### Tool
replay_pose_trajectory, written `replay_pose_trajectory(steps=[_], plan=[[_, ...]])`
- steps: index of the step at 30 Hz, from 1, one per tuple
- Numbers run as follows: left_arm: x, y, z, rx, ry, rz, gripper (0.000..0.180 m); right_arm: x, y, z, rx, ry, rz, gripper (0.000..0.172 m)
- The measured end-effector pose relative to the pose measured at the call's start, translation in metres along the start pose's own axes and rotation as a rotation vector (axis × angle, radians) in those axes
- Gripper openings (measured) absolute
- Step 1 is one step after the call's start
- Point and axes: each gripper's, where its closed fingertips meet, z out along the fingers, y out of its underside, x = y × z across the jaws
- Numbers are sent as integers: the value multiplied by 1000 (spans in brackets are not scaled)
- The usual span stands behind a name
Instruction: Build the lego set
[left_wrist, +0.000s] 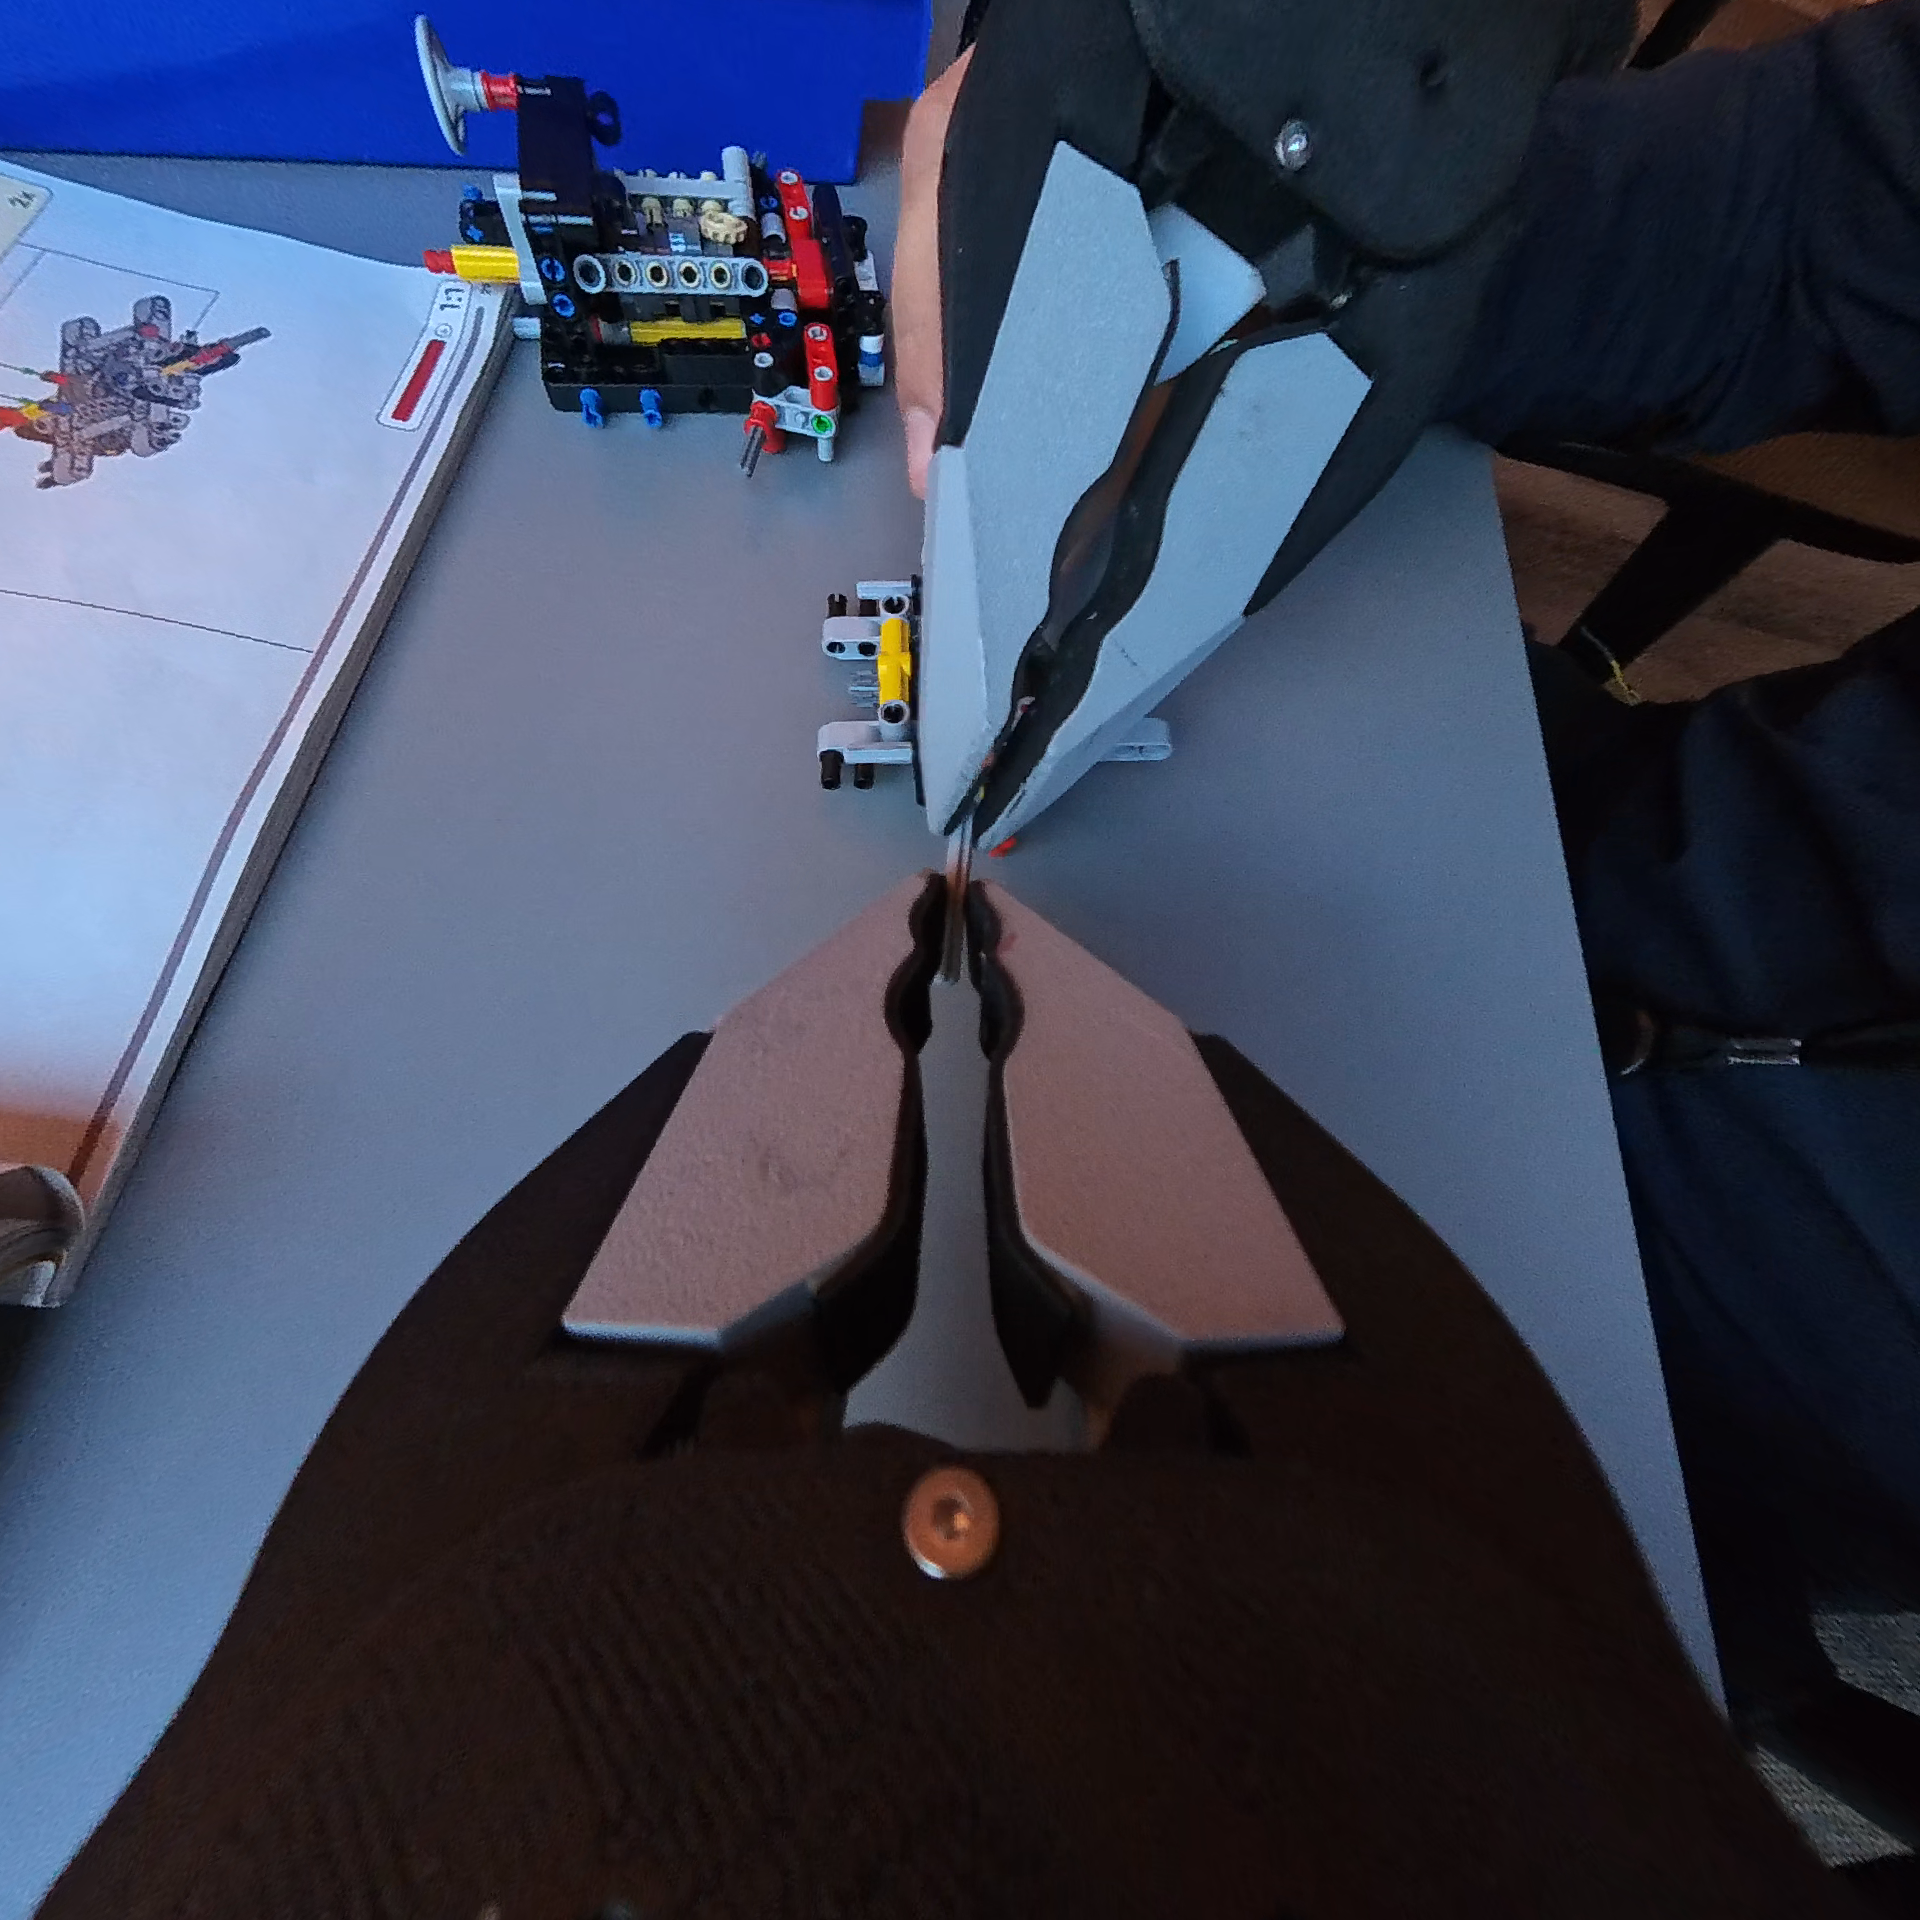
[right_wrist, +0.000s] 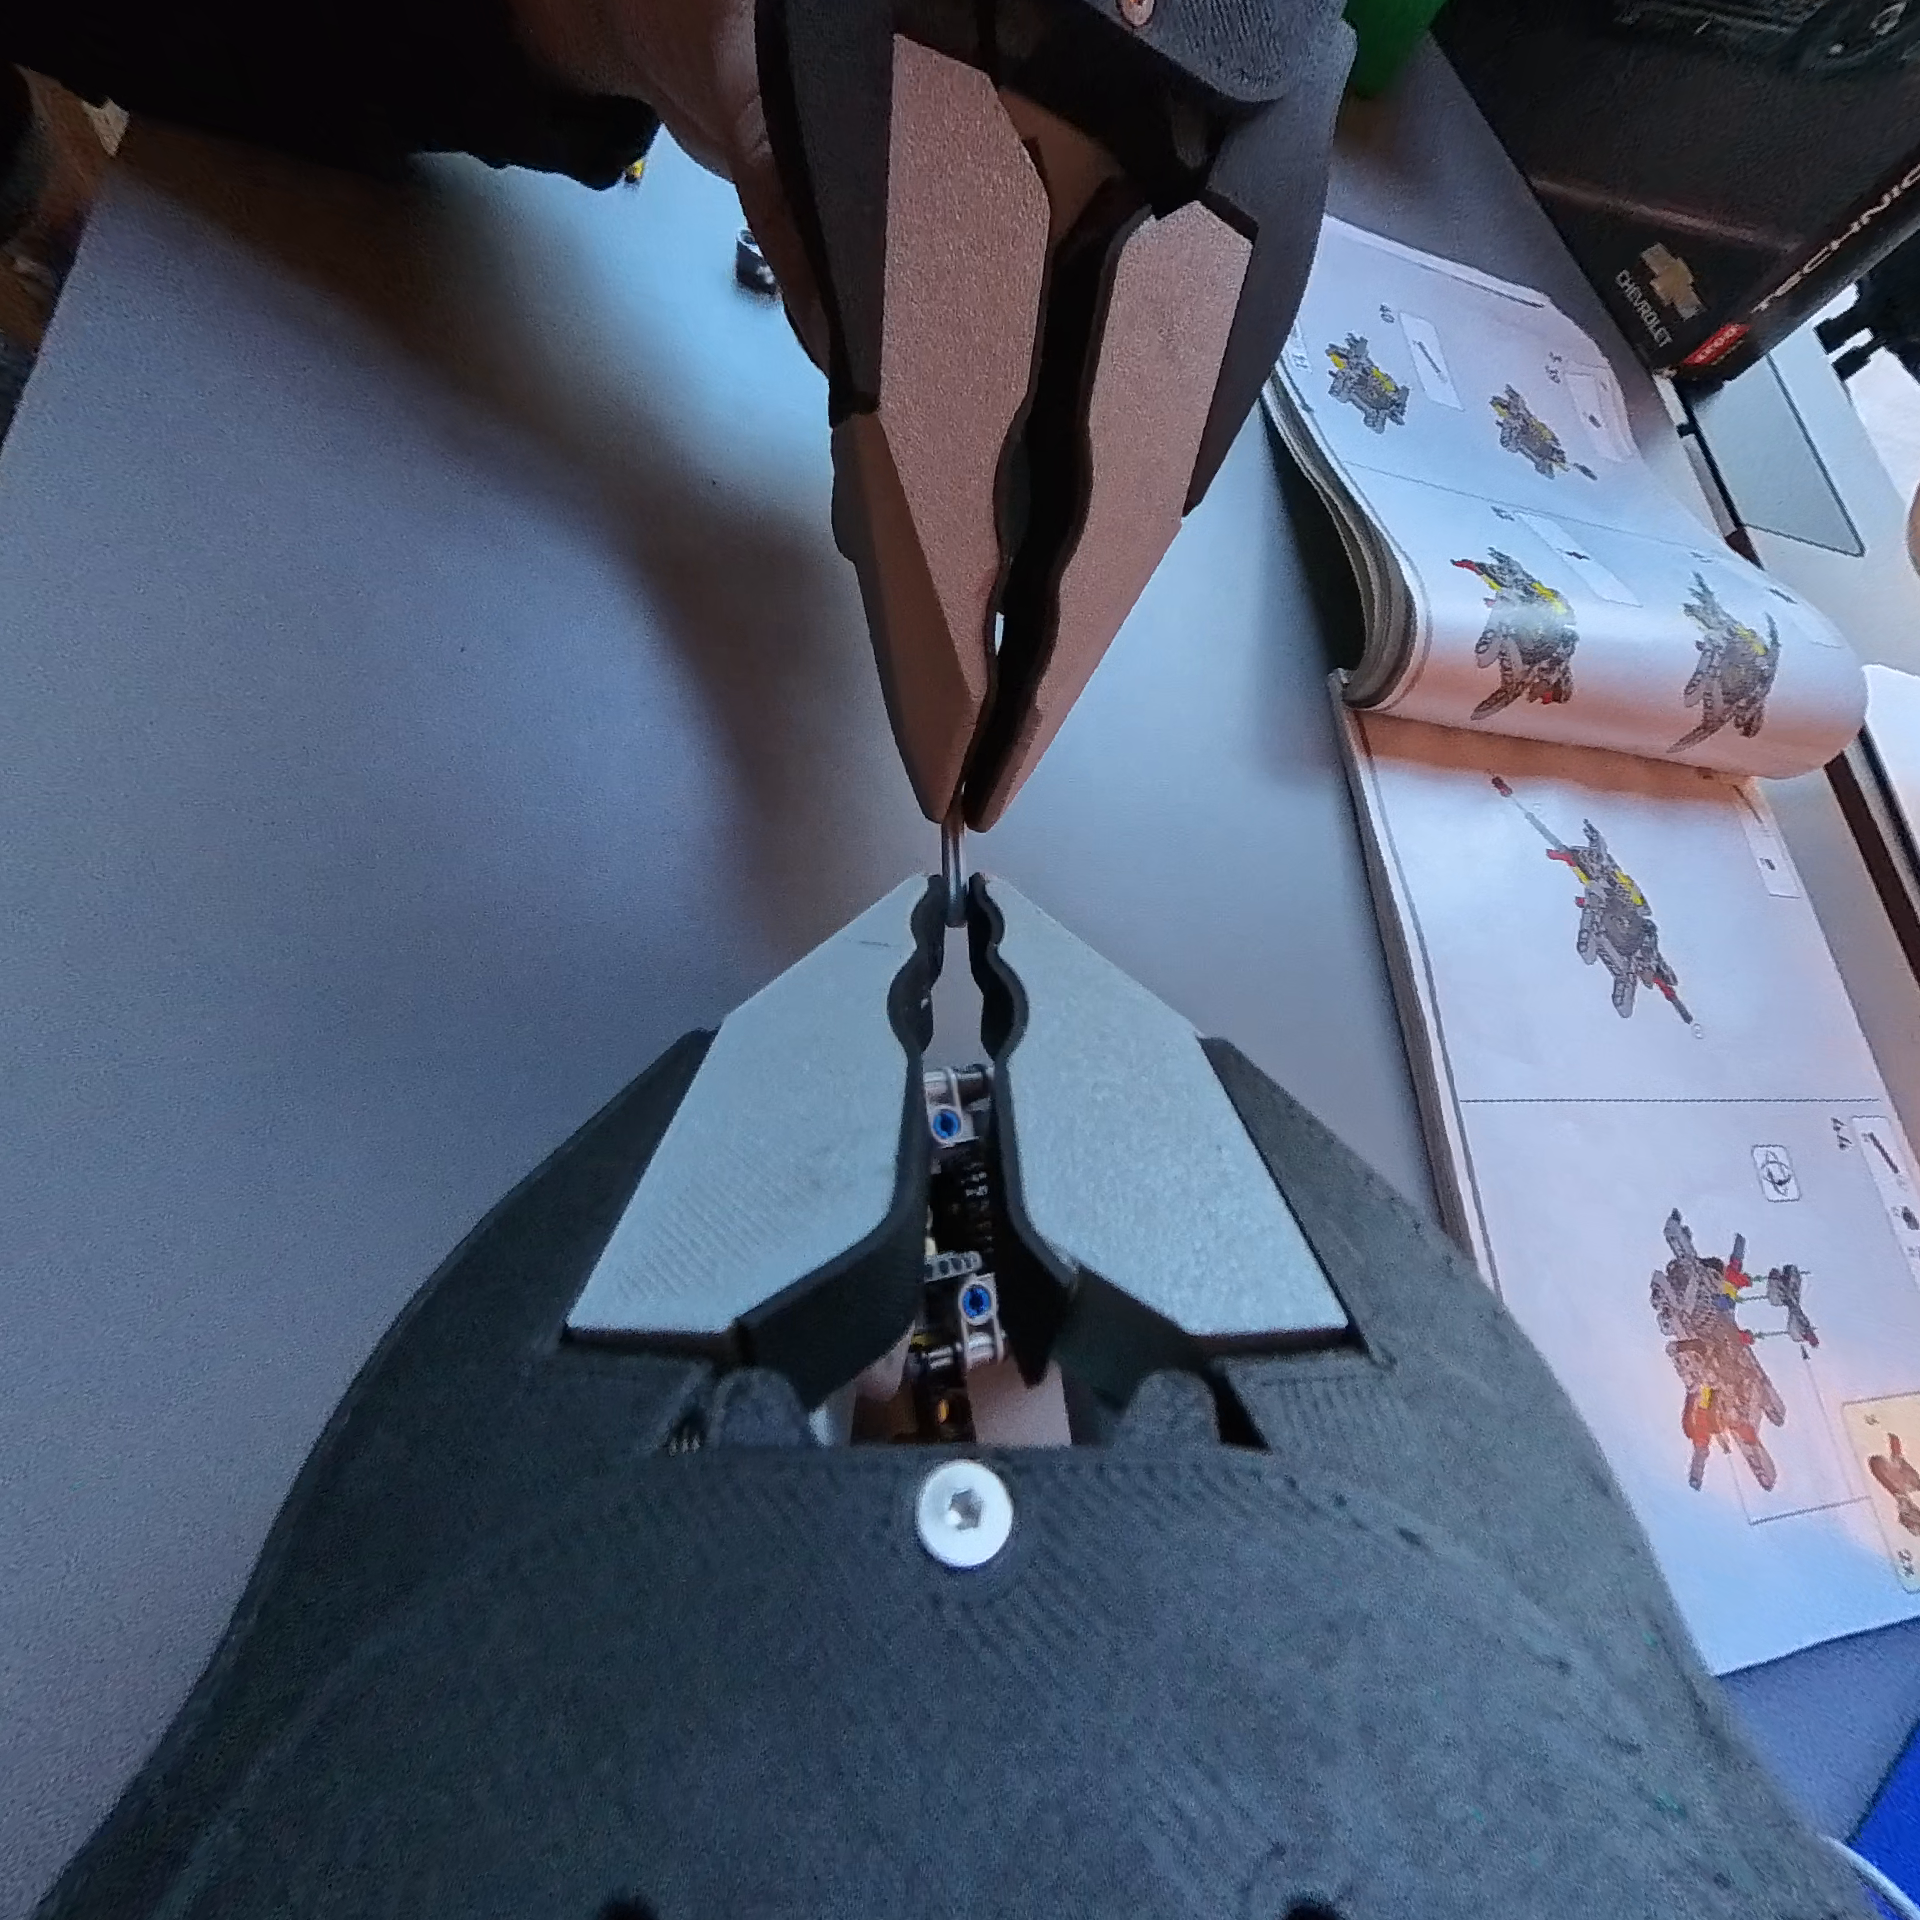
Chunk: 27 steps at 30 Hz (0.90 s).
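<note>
A thin grey axle (left_wrist: 954, 860) is held in the air above the grey table (left_wrist: 582, 831), gripped at both ends. My left gripper (left_wrist: 951, 896), with brown fingers, is shut on its near end. My right gripper (left_wrist: 971, 826), with grey fingers, comes in from the top right and is shut on its far end. In the right wrist view, my right gripper (right_wrist: 951, 891) pinches the axle (right_wrist: 951, 852) at its tips and the left gripper (right_wrist: 961, 816) pinches it from above. The two pairs of fingertips nearly meet.
A large part-built Lego model (left_wrist: 686, 291) stands at the back, in front of a blue box (left_wrist: 312, 62). A small grey and yellow sub-assembly (left_wrist: 873, 675) lies behind my right gripper. An open instruction booklet (left_wrist: 208, 520) lies to the left. The table's edge (left_wrist: 1558, 831) runs down the right. Left and right tips are no more than a few centimetres apart.
</note>
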Motion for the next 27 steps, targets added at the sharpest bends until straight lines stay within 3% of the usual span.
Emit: replay_pose_trajectory(steps=[8, 14, 27], plan=[[3, 6, 1, -20, 56, -53, 7, -2, -2, -2, 4, 56, -128, 1], [8, 3, 5, -6, 66, -27, 2, -6, -3, -2, 5, 60, -176, 1], [8, 17, 13, -109, 18, 24, 2, -11, 20, -9, -26, -130, 8, 13]])
